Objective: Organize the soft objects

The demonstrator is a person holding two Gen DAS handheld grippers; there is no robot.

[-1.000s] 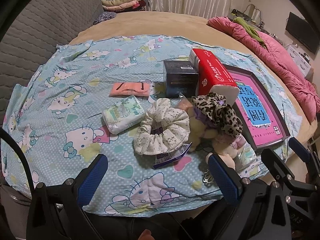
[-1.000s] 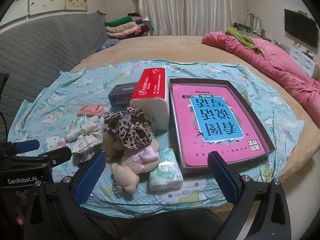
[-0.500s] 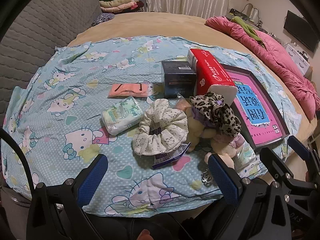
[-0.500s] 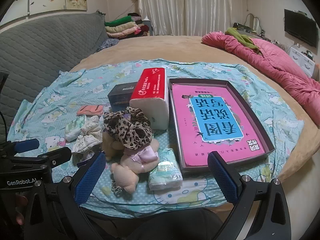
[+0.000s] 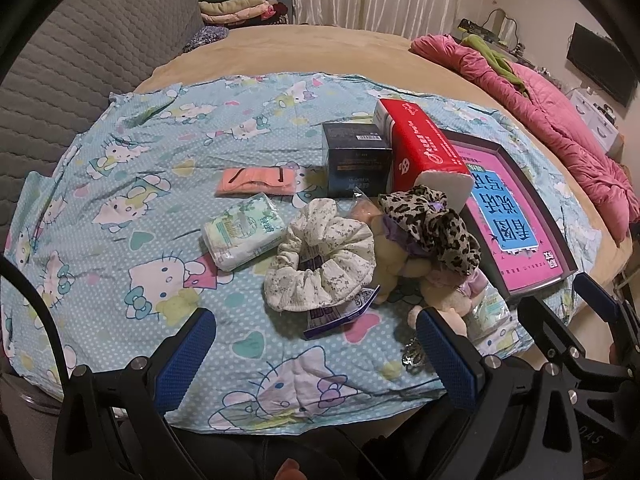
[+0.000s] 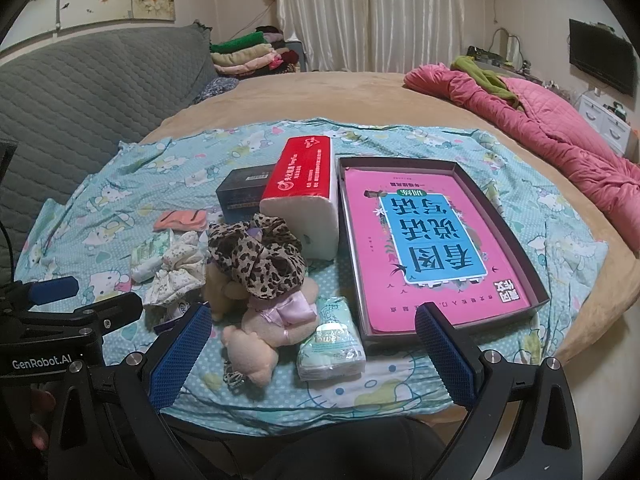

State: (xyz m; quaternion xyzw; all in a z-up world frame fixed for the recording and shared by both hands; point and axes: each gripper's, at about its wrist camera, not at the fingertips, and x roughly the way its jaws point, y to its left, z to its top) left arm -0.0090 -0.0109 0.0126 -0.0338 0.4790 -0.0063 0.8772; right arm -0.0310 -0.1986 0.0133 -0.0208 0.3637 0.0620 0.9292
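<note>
Left wrist view: ruffled white scrunchie (image 5: 324, 256) beside a leopard-print scrunchie (image 5: 430, 226) draped on a plush toy (image 5: 404, 268) — both grippers, left gripper (image 5: 316, 354) and right gripper (image 6: 312, 350), gape empty.

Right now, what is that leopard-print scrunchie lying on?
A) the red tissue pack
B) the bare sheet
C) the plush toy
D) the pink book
C: the leopard-print scrunchie is draped over the plush toy, in front of the red tissue pack.
</note>
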